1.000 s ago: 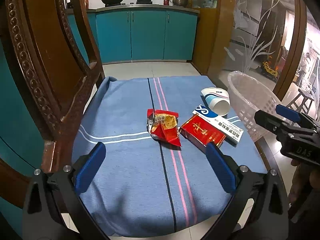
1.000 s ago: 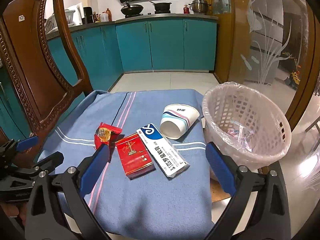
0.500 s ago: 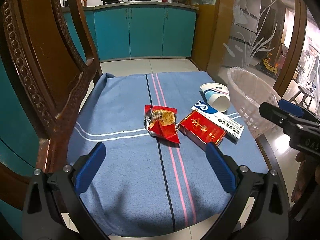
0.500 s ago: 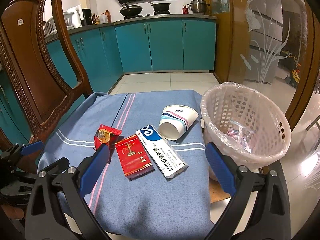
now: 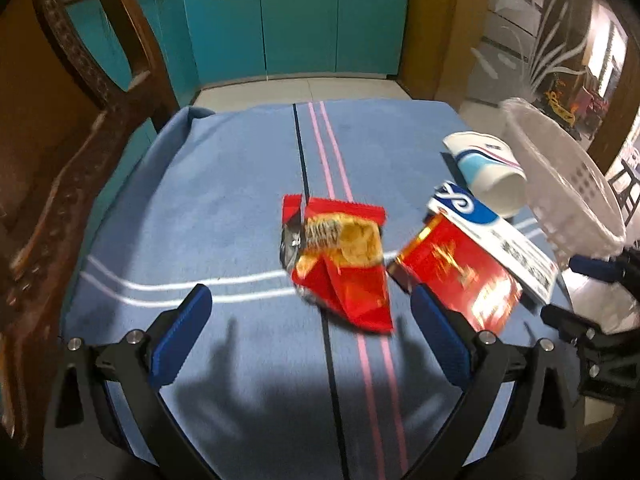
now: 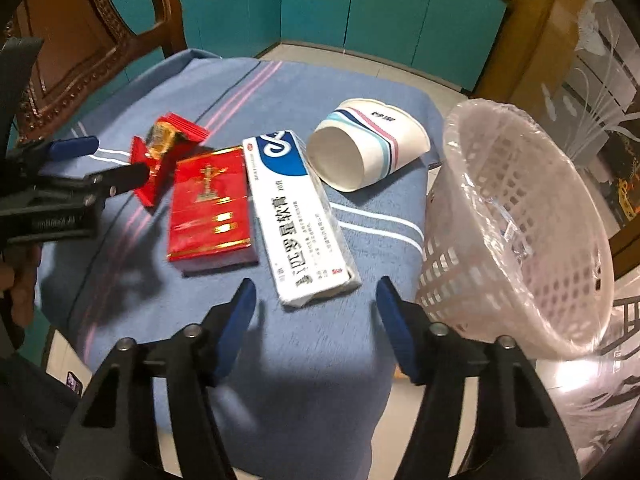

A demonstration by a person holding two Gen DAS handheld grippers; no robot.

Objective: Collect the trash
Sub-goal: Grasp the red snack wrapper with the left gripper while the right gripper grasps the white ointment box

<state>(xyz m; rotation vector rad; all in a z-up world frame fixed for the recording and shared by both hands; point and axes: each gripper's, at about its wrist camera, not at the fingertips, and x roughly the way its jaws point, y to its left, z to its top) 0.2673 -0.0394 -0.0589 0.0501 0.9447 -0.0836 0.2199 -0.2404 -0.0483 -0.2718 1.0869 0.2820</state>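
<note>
Left wrist view: motion blur softens the red snack wrapper (image 5: 340,264) and the red carton (image 5: 460,276), so their print is unreadable. My left gripper (image 5: 312,336) stands with jaws wide, empty, just short of the wrapper. The white-and-blue box (image 5: 496,236) and the tipped paper cup (image 5: 488,172) lie beyond the carton; the white basket (image 5: 560,184) is cut off at the frame edge. Everything rests on a blue striped cloth (image 5: 224,208), with a carved wooden chair (image 5: 80,120) and teal cabinets (image 5: 296,20) behind.

Right wrist view: my right gripper (image 6: 316,320) has jaws wide, empty, just before the near end of the box (image 6: 296,216). The lined basket (image 6: 520,224) sits beside the cloth's edge, its contents hard to make out
</note>
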